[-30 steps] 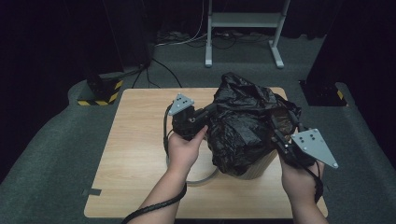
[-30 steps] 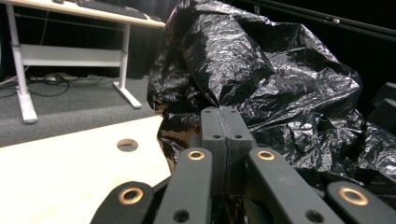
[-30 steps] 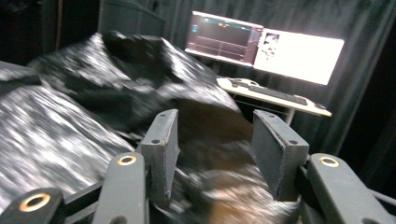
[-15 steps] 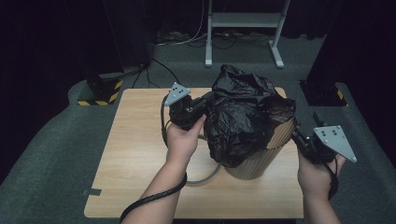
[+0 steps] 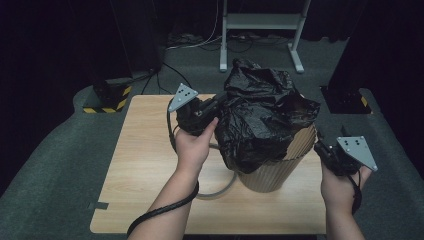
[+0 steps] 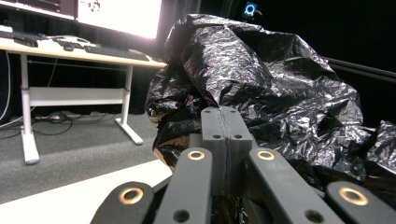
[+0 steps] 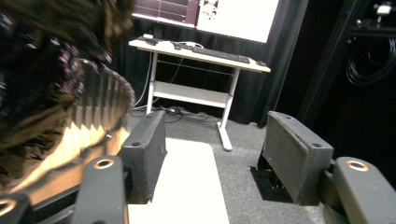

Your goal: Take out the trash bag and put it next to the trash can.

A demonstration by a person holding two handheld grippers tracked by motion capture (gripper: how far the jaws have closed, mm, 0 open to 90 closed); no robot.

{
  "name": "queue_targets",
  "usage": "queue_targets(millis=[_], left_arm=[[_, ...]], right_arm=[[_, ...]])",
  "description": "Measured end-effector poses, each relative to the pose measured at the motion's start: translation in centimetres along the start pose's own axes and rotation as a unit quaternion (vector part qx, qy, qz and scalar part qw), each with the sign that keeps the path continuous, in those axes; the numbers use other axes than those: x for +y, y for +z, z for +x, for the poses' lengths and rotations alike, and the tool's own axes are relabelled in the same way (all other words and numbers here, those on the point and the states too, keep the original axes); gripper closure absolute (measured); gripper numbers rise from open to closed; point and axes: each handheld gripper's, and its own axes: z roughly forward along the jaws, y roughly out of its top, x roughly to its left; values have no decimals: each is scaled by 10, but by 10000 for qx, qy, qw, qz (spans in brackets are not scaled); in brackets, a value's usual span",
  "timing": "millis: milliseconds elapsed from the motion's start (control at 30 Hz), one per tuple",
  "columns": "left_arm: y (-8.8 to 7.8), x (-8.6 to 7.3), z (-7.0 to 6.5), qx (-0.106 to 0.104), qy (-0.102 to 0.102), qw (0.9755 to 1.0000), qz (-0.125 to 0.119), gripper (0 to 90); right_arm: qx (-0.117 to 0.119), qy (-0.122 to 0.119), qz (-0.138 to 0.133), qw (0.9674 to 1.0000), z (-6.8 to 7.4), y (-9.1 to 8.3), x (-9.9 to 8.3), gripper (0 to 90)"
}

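black bag (image 5: 265,120) | draped over ribbed bin (image 5: 275,167) by surface's right edge, not yet tucked | left gripper (image 5: 212,106) jaws pinched on bag | right gripper (image 5: 320,149) jaws just opening, empty

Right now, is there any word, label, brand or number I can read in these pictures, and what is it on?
No readable text anywhere.
Monitor on the desk: windows lit, contents too blurred to read.
Grey three-cornered plates: dots, no letters.
Black bin bag and ribbed bin: no print seen.
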Motion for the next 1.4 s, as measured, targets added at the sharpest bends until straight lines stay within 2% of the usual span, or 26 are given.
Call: queue_targets(millis=[233,467,667,767,833,967,1133,1233,1333,1400], left_arm=[[-2,7,-1,-65,-3,9999,-135,899],[-4,21,-3,-130,87,9992,-360,899],[-5,29,-8,-189,184,9980,-568,900],[-6,31,-10,-224,182,9975,-649,900],[-7,34,-11,-246,230,9969,-708,900],[-11,38,-15,-290,298,9952,-881,900],[-16,47,-19,-330,377,9924,-1120,900],[-17,52,-22,-345,447,9910,-1215,900],[-19,56,-25,-394,484,9889,-1346,900],[-20,59,-27,-426,512,9877,-1417,900]], right_arm=[[-8,-1,207,9998,-1,7,-15,341],[25,-33,453,9990,1,18,-43,267],[77,-82,756,9971,3,28,-72,244],[204,-53,863,9960,2,32,-84,208],[166,-96,977,9950,2,35,-91,187],[268,-100,1053,9940,1,36,-101,174],[377,-104,1370,9898,2,42,-117,159],[503,-91,1594,9859,4,46,-126,149],[533,-105,1790,9823,7,50,-134,146],[698,-12,1945,9784,8,53,-138,138]])
